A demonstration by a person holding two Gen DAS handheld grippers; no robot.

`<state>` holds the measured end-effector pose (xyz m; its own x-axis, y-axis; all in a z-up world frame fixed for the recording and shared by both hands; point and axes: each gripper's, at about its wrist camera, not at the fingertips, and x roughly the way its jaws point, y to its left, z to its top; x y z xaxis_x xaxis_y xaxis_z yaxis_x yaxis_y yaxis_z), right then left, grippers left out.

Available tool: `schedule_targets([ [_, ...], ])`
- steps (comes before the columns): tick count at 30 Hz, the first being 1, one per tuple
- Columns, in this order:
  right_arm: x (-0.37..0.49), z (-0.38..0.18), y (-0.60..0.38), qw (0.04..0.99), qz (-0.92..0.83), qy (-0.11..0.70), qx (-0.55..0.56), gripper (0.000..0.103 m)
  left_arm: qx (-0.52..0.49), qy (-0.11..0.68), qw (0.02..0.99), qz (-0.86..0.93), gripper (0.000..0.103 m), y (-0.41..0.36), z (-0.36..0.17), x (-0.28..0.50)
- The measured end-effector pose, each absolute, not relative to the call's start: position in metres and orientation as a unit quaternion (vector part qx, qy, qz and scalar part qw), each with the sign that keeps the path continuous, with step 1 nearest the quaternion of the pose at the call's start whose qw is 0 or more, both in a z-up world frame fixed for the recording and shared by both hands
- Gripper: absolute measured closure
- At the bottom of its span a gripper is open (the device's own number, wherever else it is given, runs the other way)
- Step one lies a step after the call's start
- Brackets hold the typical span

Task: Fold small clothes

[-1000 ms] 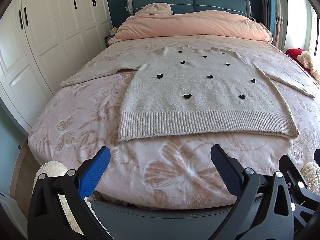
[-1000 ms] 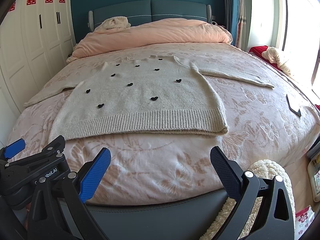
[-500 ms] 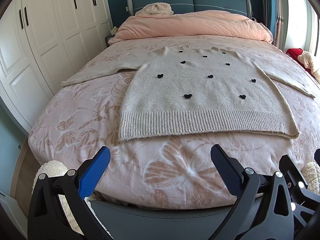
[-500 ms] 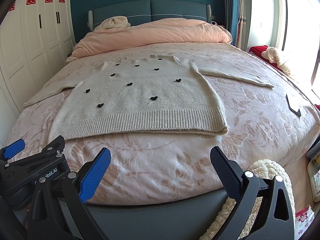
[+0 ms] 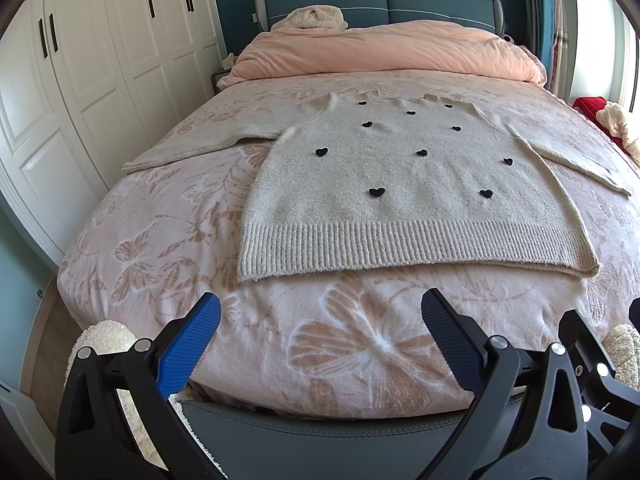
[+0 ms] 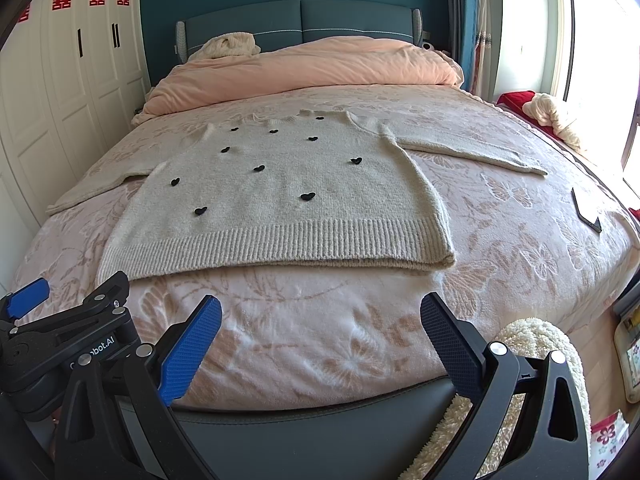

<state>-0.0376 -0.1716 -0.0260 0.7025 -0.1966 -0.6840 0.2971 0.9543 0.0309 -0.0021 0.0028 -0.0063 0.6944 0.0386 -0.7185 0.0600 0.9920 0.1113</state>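
A beige knit sweater (image 5: 400, 184) with small black hearts lies flat on the bed, sleeves spread to both sides, ribbed hem toward me; it also shows in the right wrist view (image 6: 288, 200). My left gripper (image 5: 320, 332) is open and empty, hovering over the bed's foot, short of the hem. My right gripper (image 6: 320, 332) is open and empty, also short of the hem. The left gripper's body (image 6: 60, 336) shows at the lower left of the right wrist view.
The bed (image 5: 160, 240) has a pink floral cover and a folded pink duvet (image 5: 380, 52) by the headboard. White wardrobes (image 5: 80, 80) stand left. A phone (image 6: 586, 210) lies on the bed's right side. A fluffy white item (image 6: 532, 344) sits by the footboard.
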Motion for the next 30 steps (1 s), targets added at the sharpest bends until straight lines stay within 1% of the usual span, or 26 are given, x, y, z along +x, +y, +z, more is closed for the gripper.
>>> schedule_targets([
  [25, -0.038, -0.028, -0.172, 0.919, -0.135, 0.363, 0.069, 0.005, 0.063, 0.392, 0.918, -0.005, 0.005, 0.003, -0.007, -0.002],
  [30, -0.034, -0.039, -0.176, 0.915, -0.119, 0.376, 0.081, 0.005, 0.053, 0.411, 0.91, -0.015, 0.005, 0.008, -0.015, 0.002],
])
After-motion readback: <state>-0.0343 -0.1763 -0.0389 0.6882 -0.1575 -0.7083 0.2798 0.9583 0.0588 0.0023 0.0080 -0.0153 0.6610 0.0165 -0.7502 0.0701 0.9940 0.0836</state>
